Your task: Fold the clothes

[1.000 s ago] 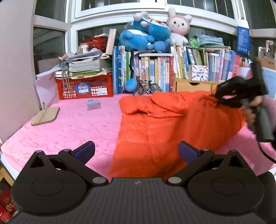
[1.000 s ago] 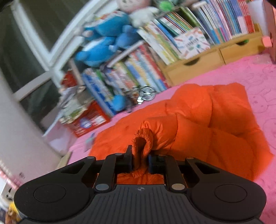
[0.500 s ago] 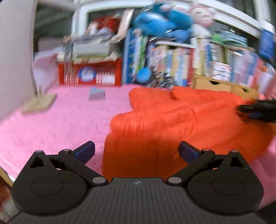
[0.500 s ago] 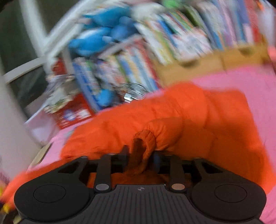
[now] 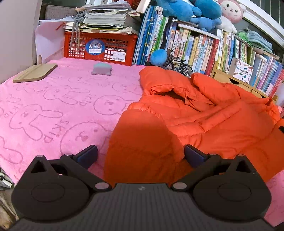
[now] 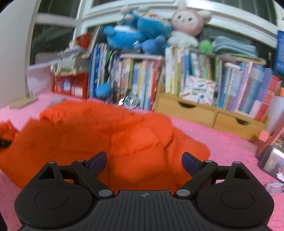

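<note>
Your left gripper [image 5: 141, 153] had its fingers [image 5: 87, 154] spread wide with nothing between the pads. Directly ahead of them, in the lower middle of the left wrist frame, a rounded fold of the orange puffer jacket [image 5: 204, 117] bulged up into the gap; I could not tell whether either pad touched the fabric. The jacket filled the right half of that frame, lying rumpled on the pink bunny-print blanket [image 5: 53, 110], with its hood or collar bunched at the upper middle.

Your right gripper [image 6: 144, 160] was likewise opened wide and held nothing. In the right wrist frame the same jacket [image 6: 110, 138] spread across the lower left and centre, just beyond the fingers [image 6: 99, 160], though that frame was blurred and fine detail was lost.

Beyond the jacket in the left wrist frame, a small grey-blue object [image 5: 102, 69] sat on the blanket in the upper middle, and a flat wooden board [image 5: 35, 72] lay at the upper left. A red plastic crate [image 5: 101, 48] stacked with papers stood at the top, beside a long row of books [image 5: 204, 48] with blue plush toys [image 5: 191, 12] on top. A small model bicycle [image 5: 177, 65] stood in front of the books, just behind the jacket.
</note>
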A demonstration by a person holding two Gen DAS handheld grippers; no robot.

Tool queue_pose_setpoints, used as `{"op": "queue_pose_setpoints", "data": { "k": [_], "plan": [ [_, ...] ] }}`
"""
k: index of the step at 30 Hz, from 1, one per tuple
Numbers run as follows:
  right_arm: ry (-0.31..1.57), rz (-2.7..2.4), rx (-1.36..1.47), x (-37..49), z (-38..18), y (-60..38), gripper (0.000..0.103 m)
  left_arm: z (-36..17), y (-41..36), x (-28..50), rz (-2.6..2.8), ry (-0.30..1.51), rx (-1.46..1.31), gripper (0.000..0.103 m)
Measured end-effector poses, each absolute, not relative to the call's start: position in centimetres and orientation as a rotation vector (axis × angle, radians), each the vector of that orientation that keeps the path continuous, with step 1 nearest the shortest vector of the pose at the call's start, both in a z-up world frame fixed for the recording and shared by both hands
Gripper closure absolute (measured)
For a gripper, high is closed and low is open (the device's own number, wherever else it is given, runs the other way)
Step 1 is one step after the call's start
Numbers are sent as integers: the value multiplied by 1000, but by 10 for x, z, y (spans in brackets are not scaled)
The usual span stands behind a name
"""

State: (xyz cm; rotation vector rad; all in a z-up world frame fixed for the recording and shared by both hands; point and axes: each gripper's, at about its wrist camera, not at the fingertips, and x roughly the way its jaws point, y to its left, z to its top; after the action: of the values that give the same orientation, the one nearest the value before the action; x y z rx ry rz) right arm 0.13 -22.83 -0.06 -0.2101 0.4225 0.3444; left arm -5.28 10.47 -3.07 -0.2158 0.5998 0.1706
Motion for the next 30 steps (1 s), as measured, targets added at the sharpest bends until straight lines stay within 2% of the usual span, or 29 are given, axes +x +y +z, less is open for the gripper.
{"op": "queue_pose_setpoints", "data": {
  "k": [4,11,30],
  "plan": [
    [436,349,-252,11,-16,-211,8,-33,101,-50,172,592,-186,0],
    [479,338,-169,24,-32,-215,1,-38,95,-49,182,561,-153,0],
    [539,333,-162,31,-39,-214,1,-46,88,-57,199,486,-154,1]
  ]
}}
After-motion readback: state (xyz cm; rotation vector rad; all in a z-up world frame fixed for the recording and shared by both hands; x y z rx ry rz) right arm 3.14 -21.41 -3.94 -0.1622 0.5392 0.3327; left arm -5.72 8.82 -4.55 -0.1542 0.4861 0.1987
